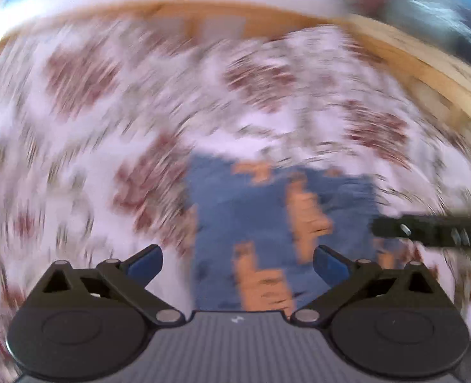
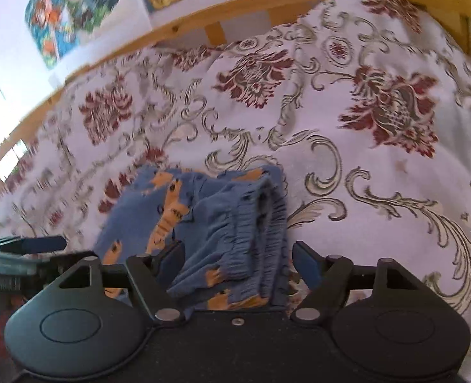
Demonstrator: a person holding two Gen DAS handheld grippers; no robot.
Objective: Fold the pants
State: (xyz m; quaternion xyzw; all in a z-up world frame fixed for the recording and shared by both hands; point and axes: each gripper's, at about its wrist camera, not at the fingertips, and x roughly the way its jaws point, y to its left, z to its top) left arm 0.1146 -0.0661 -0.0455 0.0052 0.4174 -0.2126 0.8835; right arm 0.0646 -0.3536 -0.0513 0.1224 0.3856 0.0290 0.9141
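Observation:
Blue pants with orange animal prints lie folded into a small bundle on a floral bedspread, the elastic waistband on top at the right side. My right gripper is open, its blue pads on either side of the bundle's near edge, holding nothing. In the blurred left wrist view the same pants lie straight ahead, and my left gripper is open above their near end. The other gripper pokes in from the right there, and the left gripper shows at the left edge of the right wrist view.
A white bedspread with dark red flowers and grey scrolls covers the bed. A wooden bed rail runs along the far side and turns at the right corner. Colourful posters hang on the white wall behind.

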